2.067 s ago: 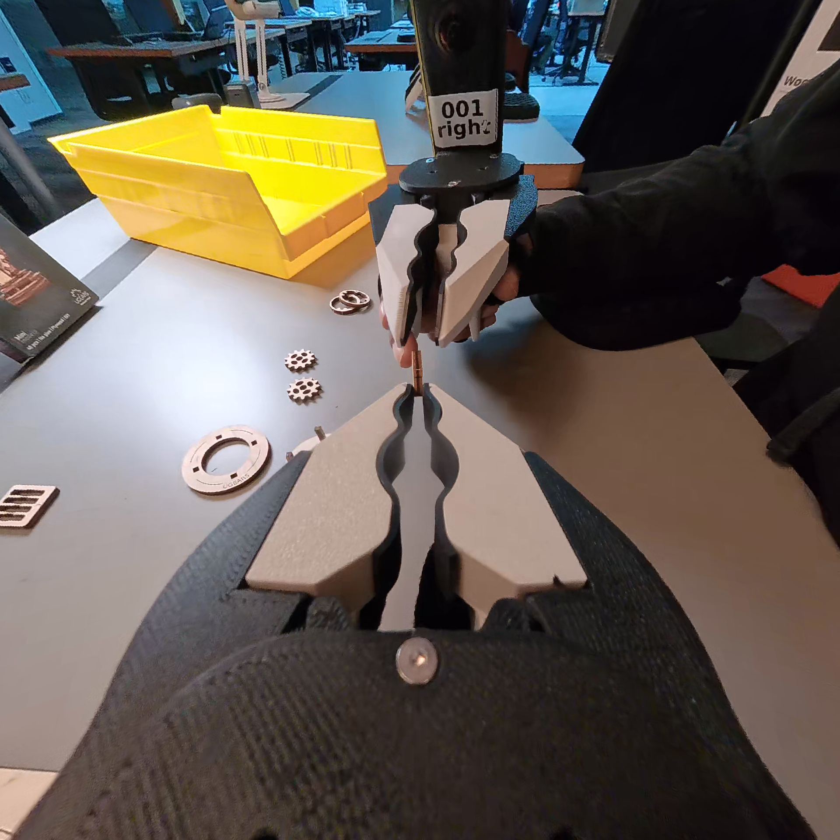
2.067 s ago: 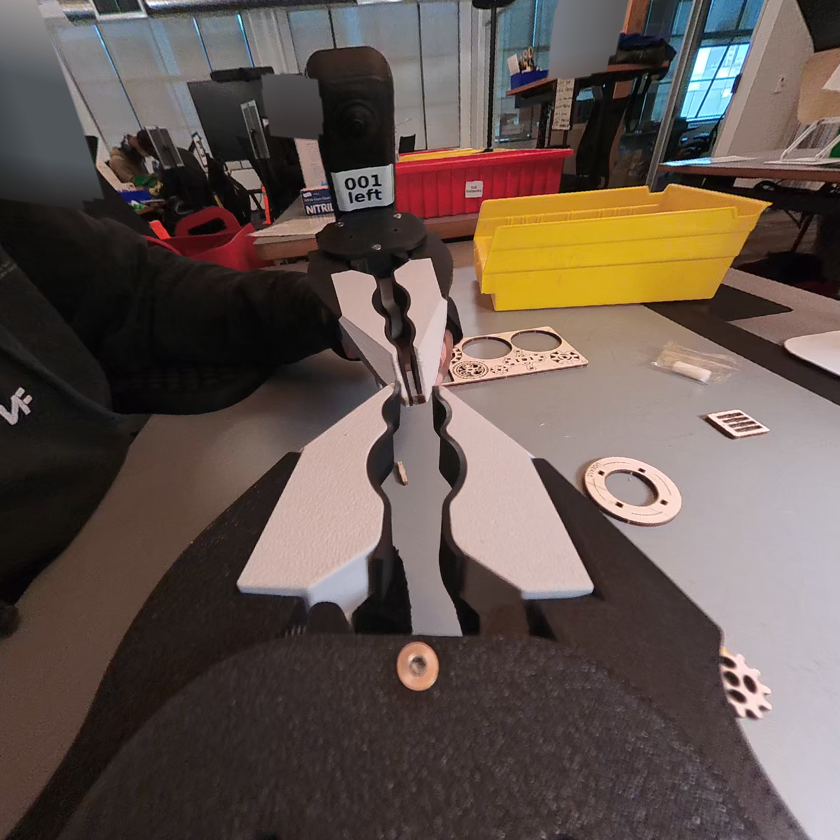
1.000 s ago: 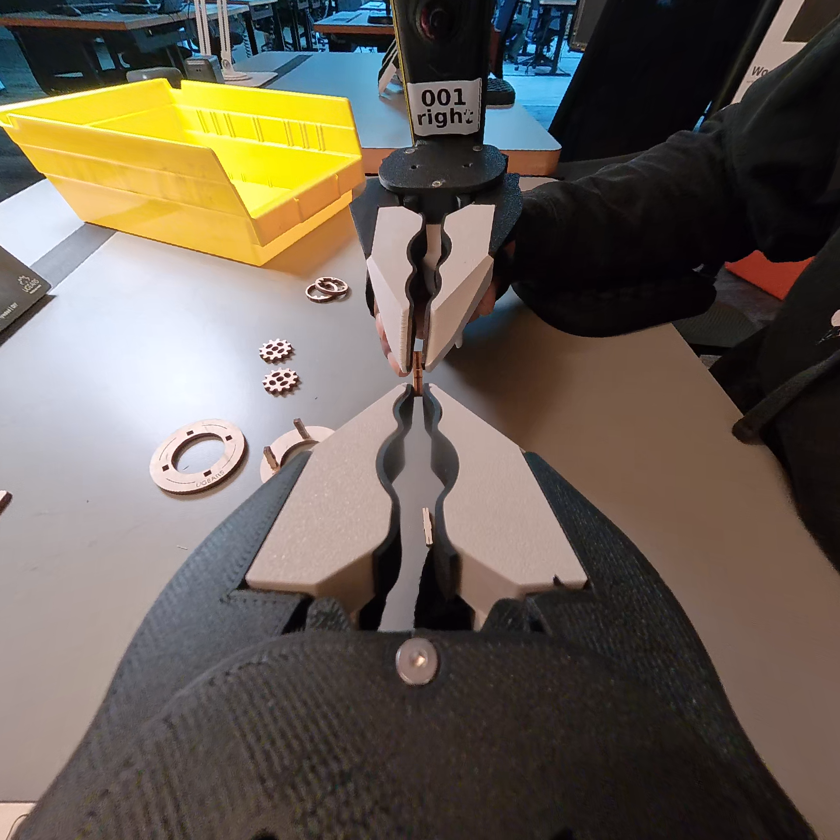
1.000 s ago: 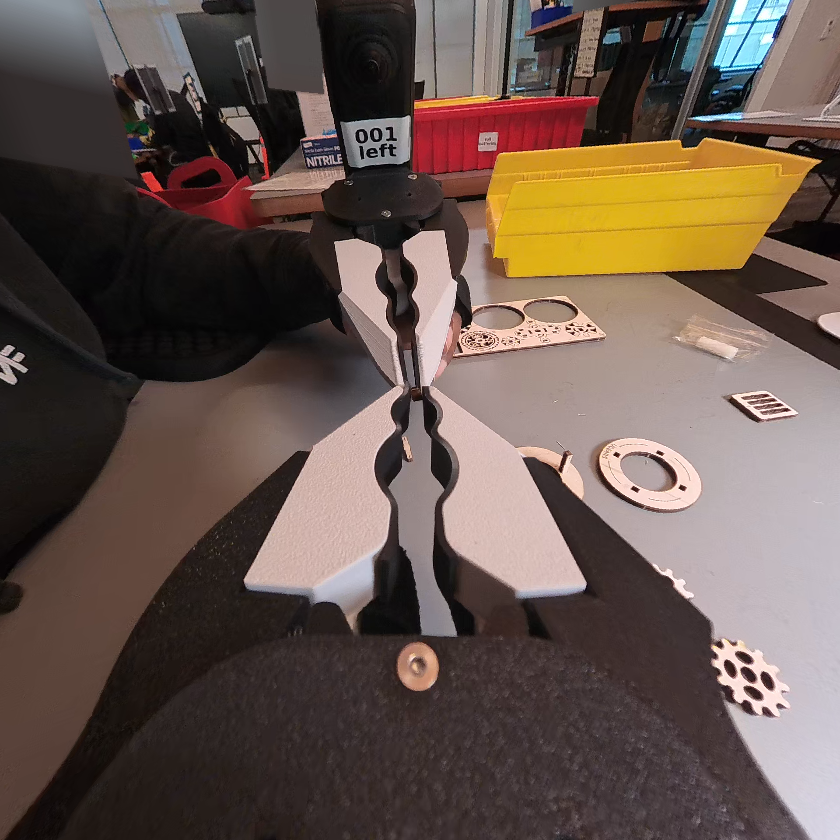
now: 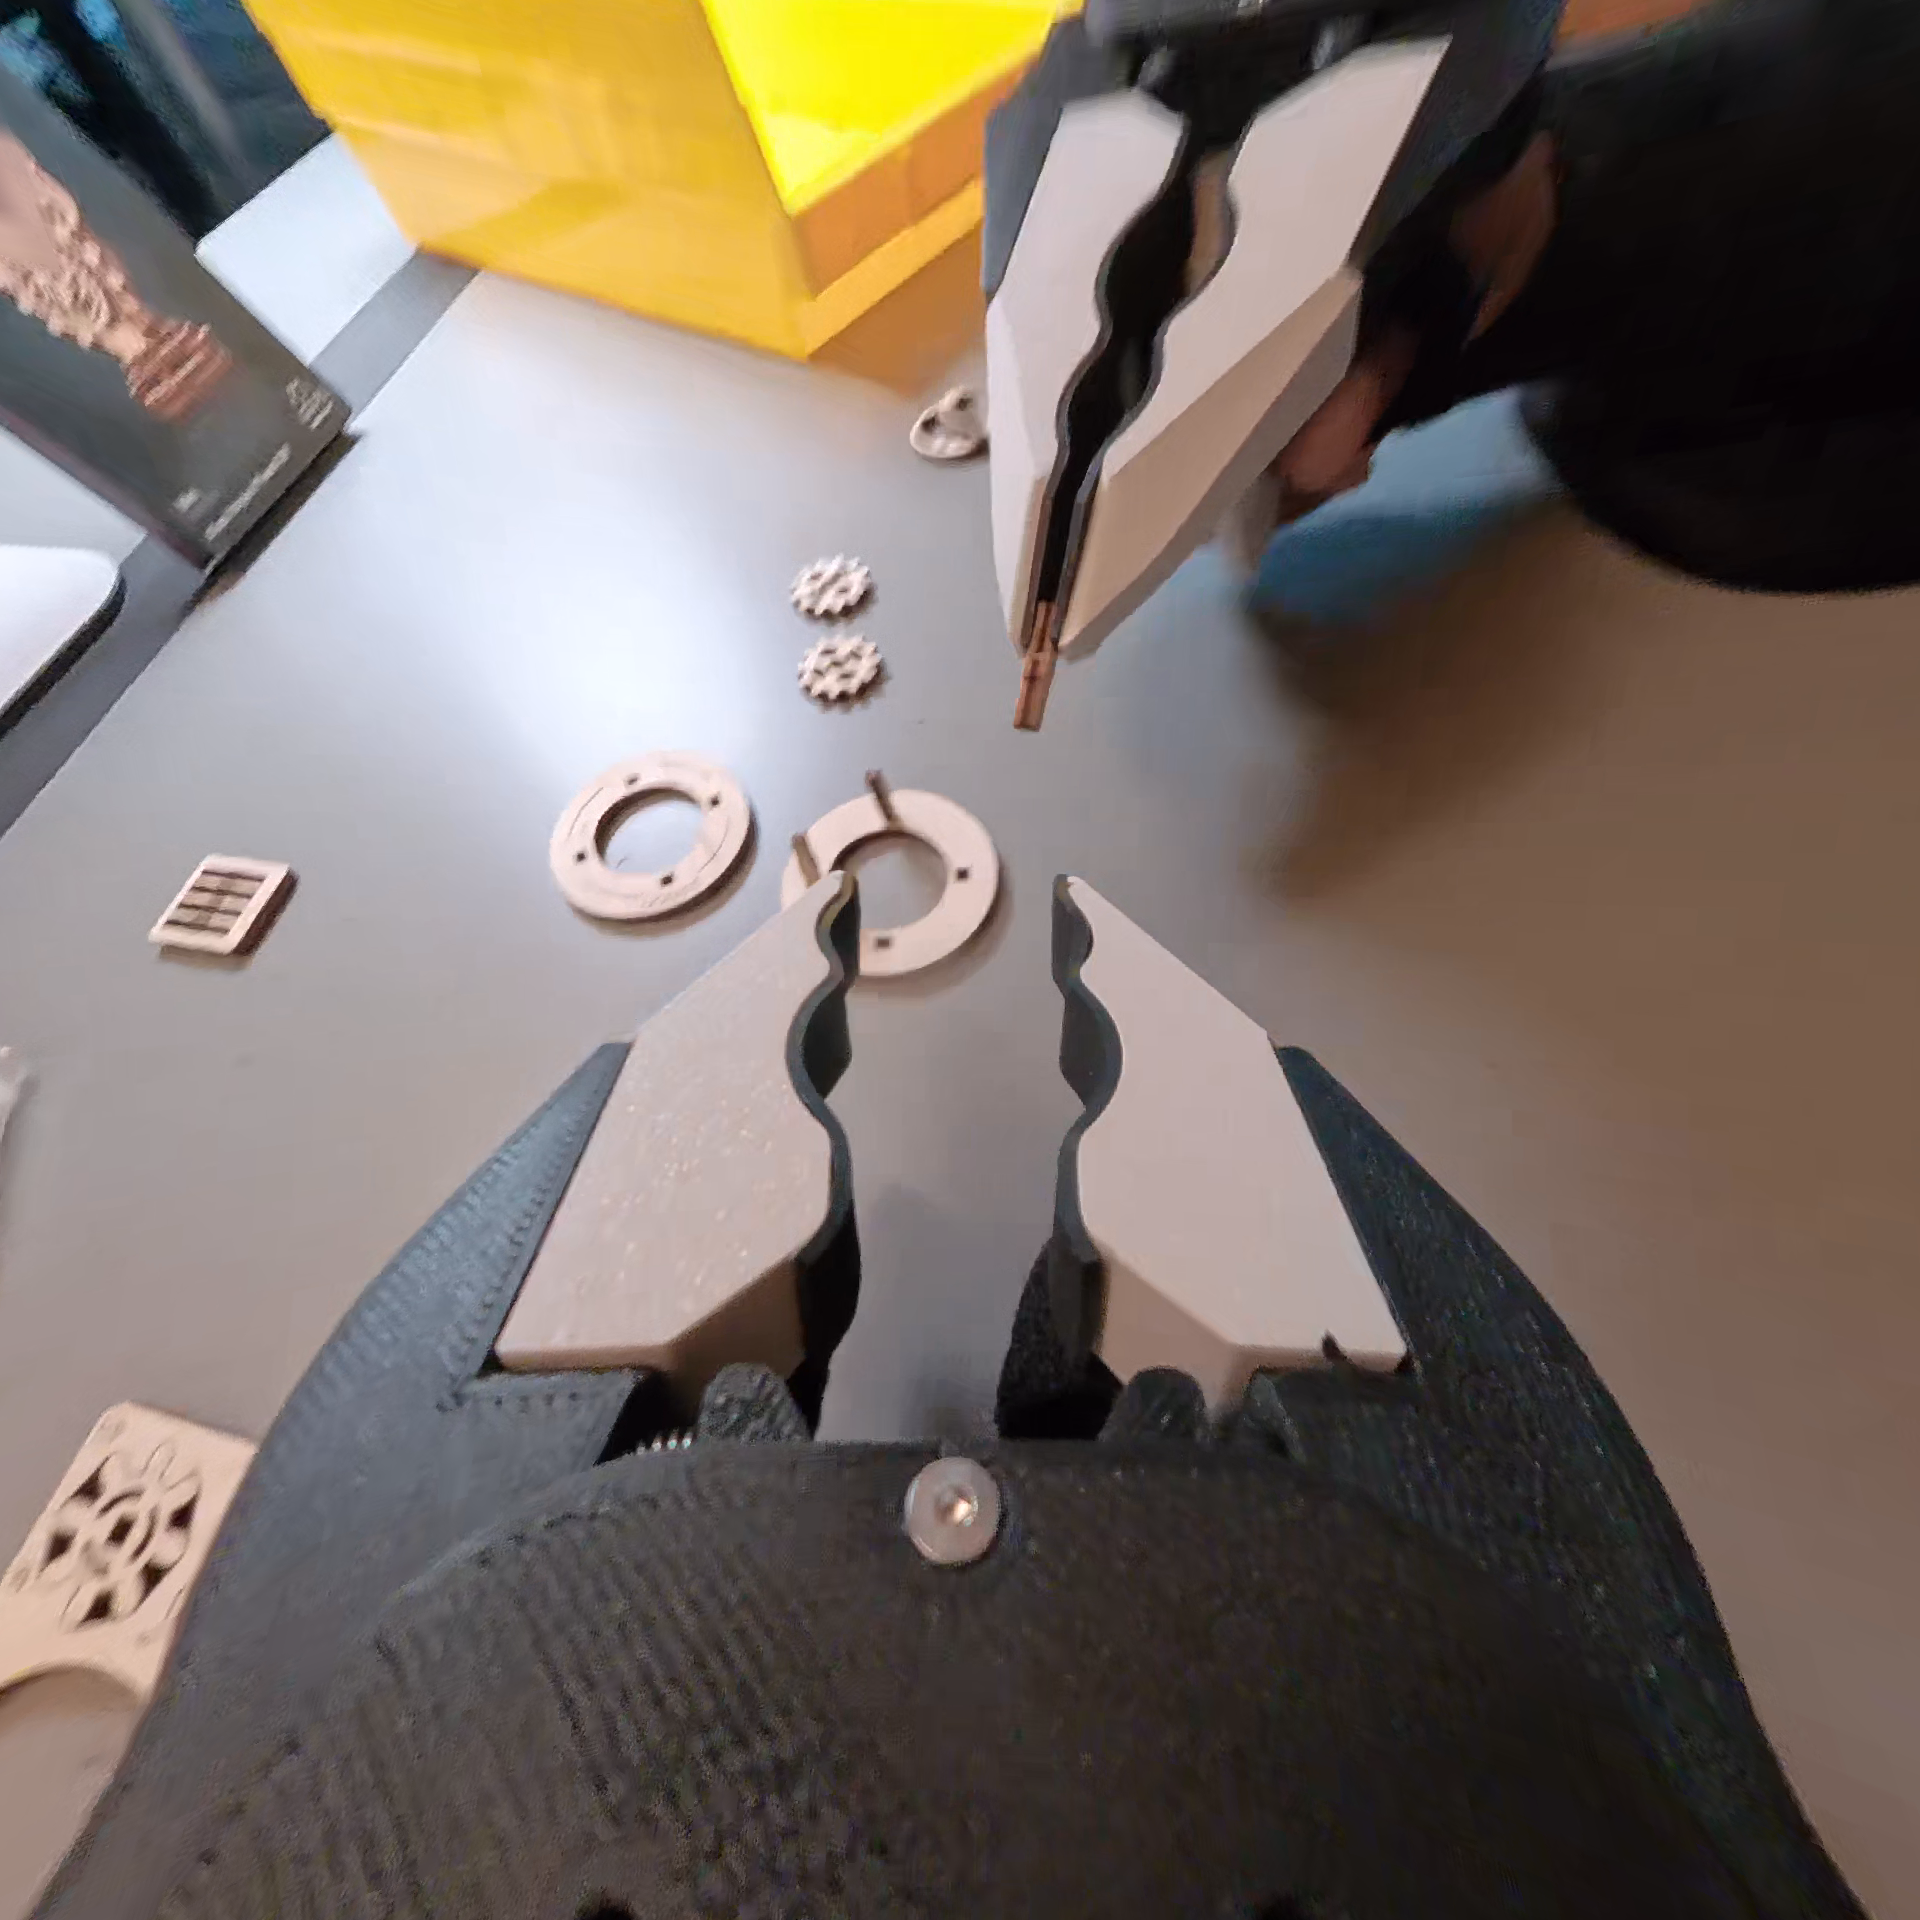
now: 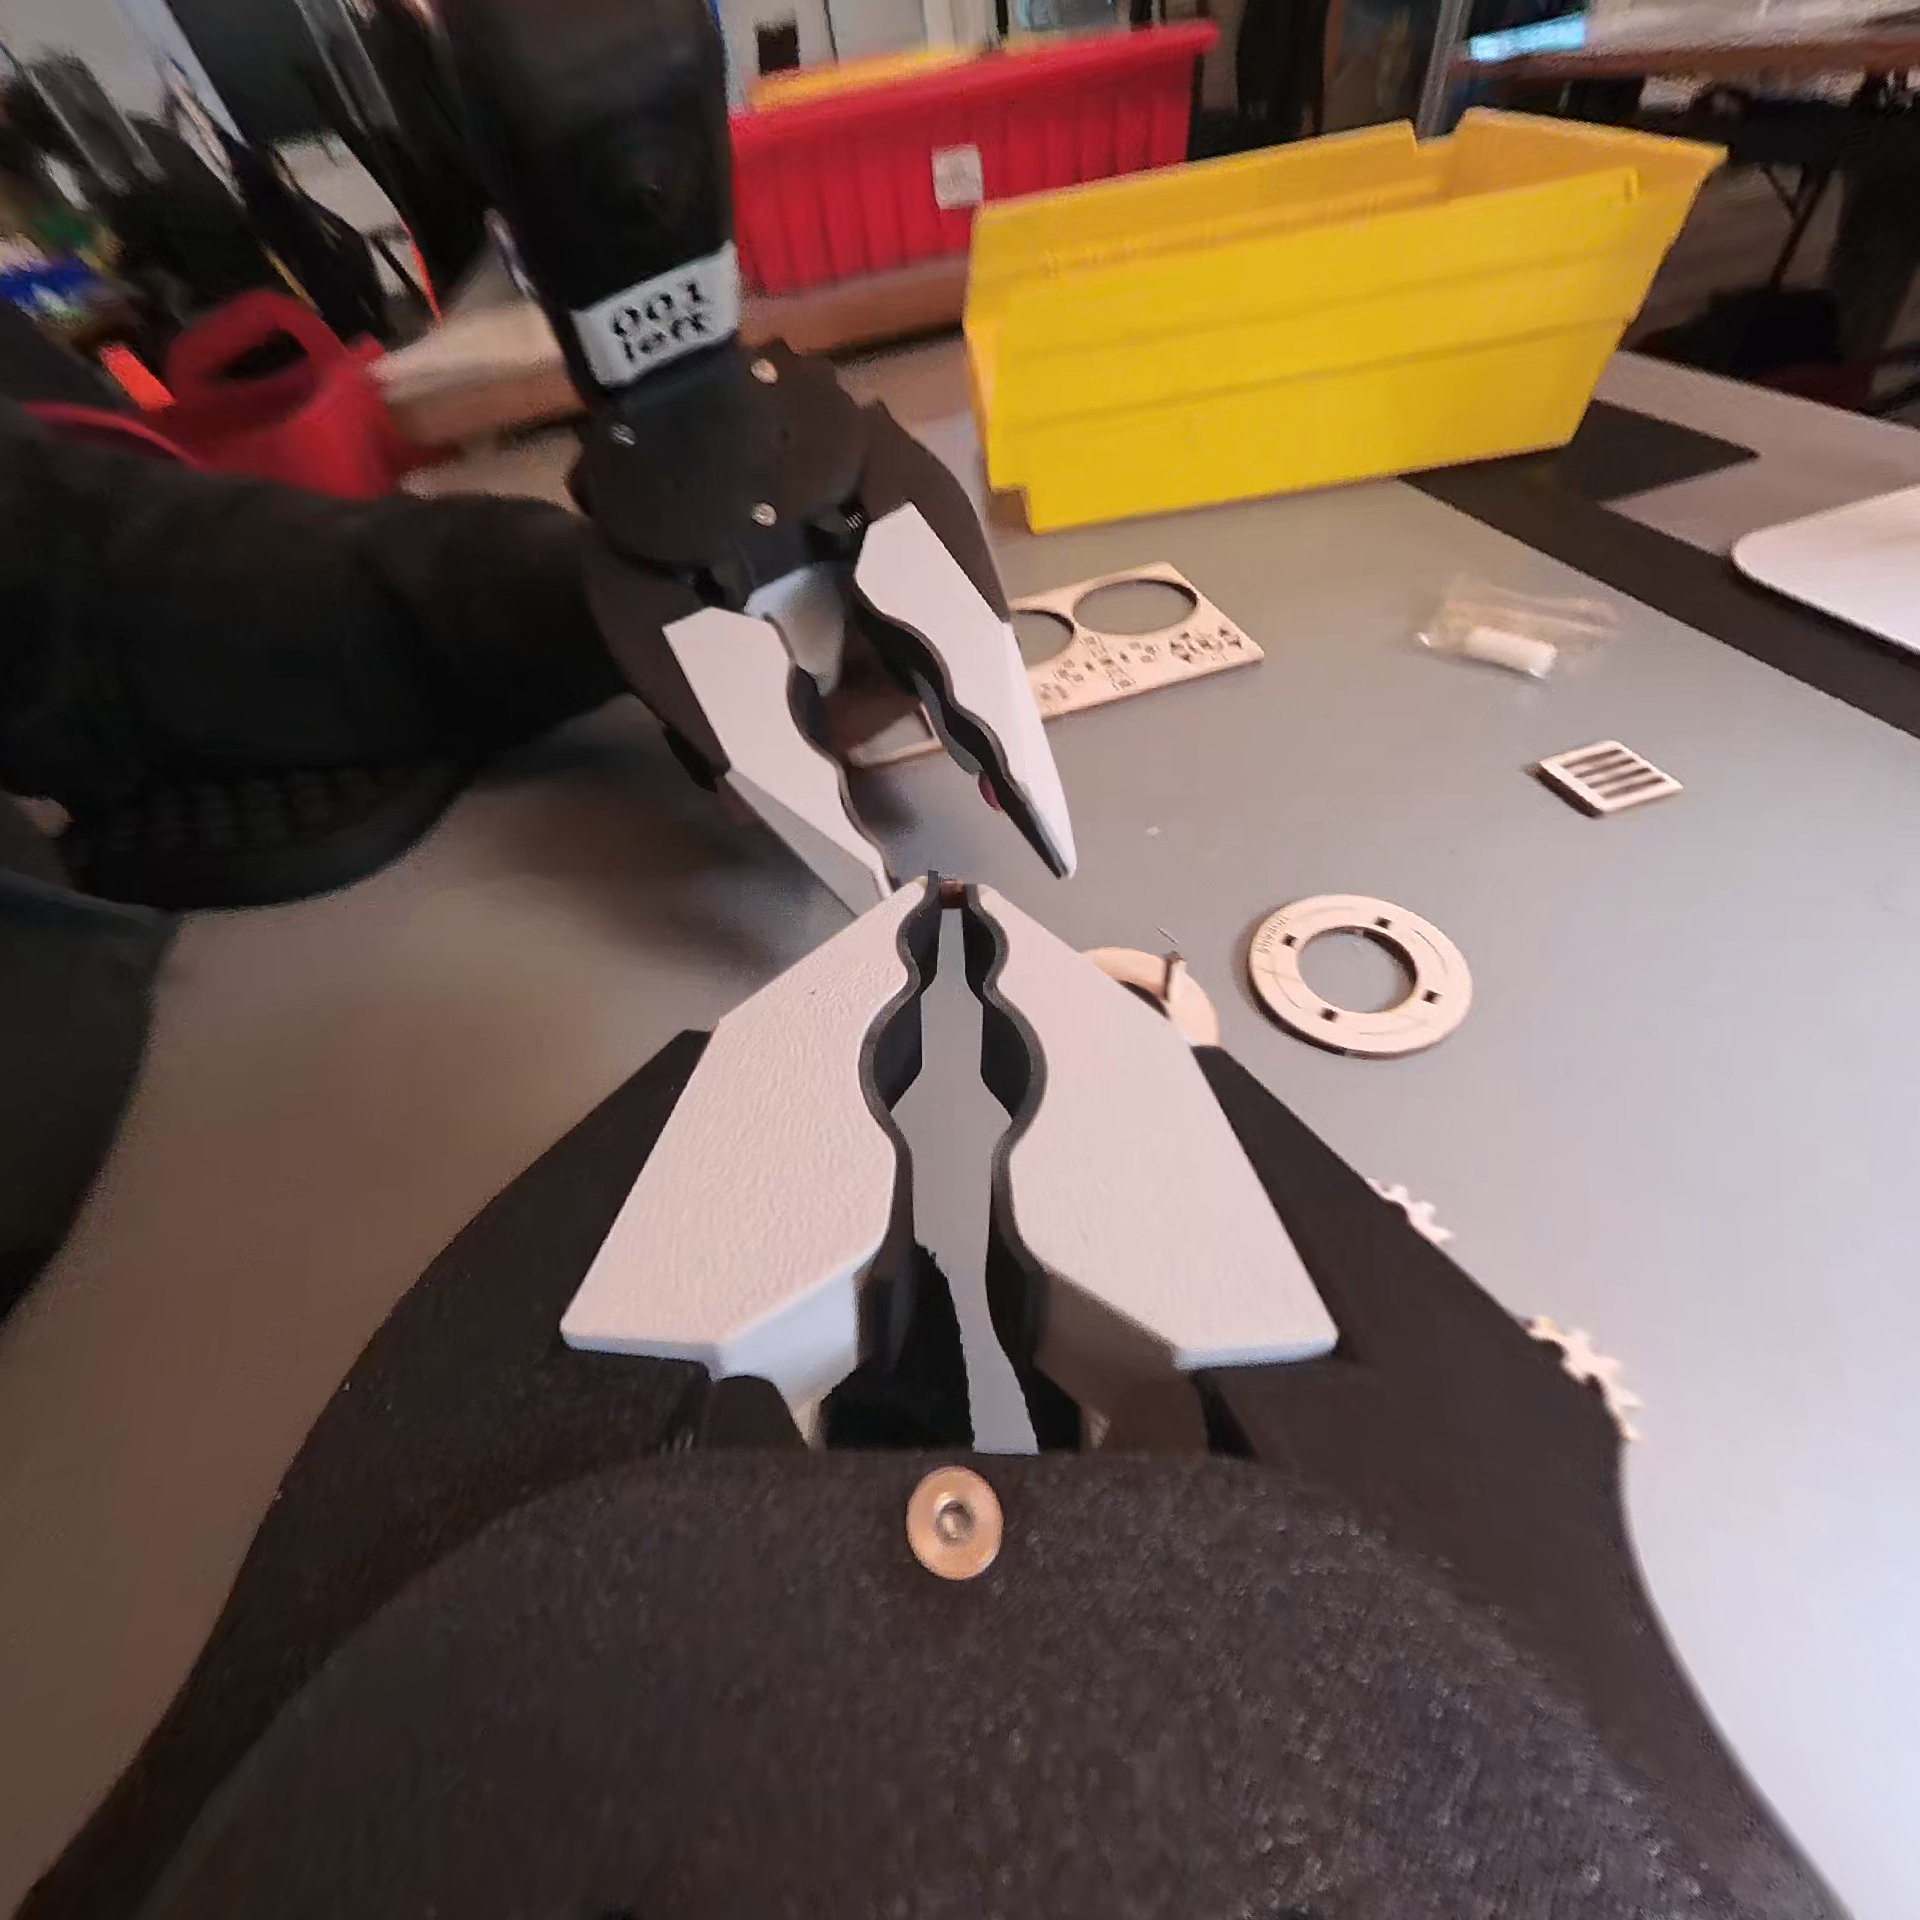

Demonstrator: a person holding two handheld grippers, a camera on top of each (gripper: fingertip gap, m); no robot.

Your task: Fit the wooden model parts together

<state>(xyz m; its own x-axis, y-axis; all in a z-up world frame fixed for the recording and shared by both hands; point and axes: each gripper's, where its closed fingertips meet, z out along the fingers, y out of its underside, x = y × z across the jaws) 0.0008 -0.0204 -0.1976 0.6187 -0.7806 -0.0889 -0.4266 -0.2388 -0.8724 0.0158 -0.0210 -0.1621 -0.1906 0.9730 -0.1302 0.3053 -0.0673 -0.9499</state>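
My left gripper (image 5: 954, 904) is open and empty, just above a wooden ring (image 5: 961, 857) that lies on the grey table with two small pegs (image 5: 879, 792) standing in it. My right gripper (image 6: 948, 904) is shut on a small wooden peg (image 6: 948, 886). In the left wrist view the right gripper (image 5: 1049, 623) points down from the upper right, with the peg (image 5: 1034, 681) sticking out of its tips above the table, beyond the ring. In the right wrist view the open left gripper (image 6: 971, 873) is just past my tips. The ring (image 6: 1138, 971) is mostly hidden there.
A second wooden ring (image 5: 649, 836), two small gears (image 5: 836, 629) and a slatted square (image 5: 221, 902) lie left of the pegged ring. A yellow bin (image 5: 623, 135) stands behind. A cut-out wooden sheet (image 6: 1132, 644) and a plastic bag (image 6: 1496, 644) lie farther off. One gripper's finger ends stand about 4 cm off the other's. The slatted square (image 5: 221, 902) is about equally far from each gripper, around 20 cm. It is also in sight in the right wrist view (image 6: 1606, 773).
My left gripper has opened and let go of the peg, and has tilted down over the pegged ring. My right gripper still holds the peg and has drawn away.
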